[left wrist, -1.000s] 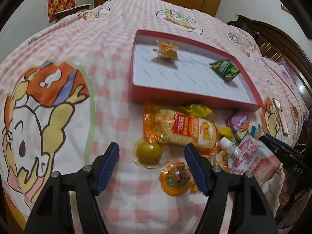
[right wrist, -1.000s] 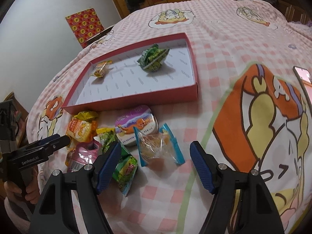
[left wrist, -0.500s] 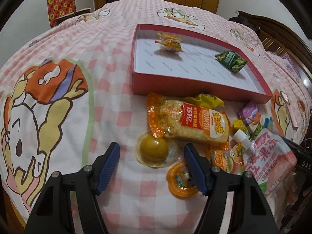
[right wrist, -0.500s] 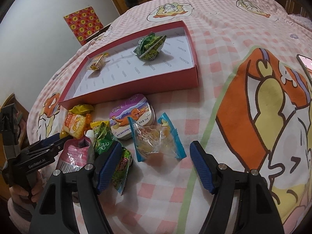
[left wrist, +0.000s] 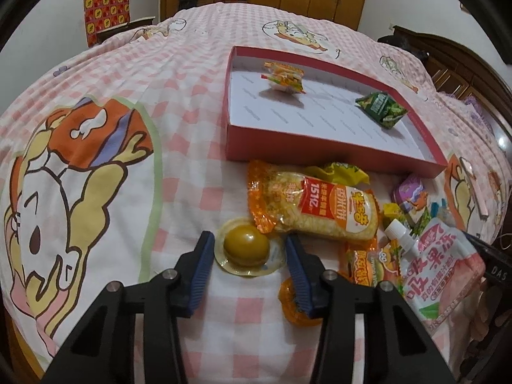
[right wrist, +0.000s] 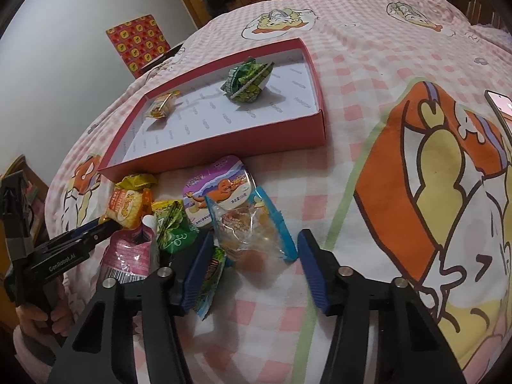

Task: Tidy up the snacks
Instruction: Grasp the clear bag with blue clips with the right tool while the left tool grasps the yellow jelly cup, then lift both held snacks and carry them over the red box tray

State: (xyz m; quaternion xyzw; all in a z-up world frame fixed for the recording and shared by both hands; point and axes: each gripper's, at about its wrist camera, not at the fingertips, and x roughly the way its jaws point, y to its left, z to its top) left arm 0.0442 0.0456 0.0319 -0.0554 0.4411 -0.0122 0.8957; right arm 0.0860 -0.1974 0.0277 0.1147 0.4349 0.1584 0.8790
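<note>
Lowered, left gripper (left wrist: 248, 251) now straddles jelly cup (left wrist: 245, 245).

dim warm indoor light, strong fisheye edge distortion.

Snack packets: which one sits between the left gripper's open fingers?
The round yellow jelly cup, flanked by the left gripper; the orange rice-cracker bag lies beyond the fingertips.
</note>
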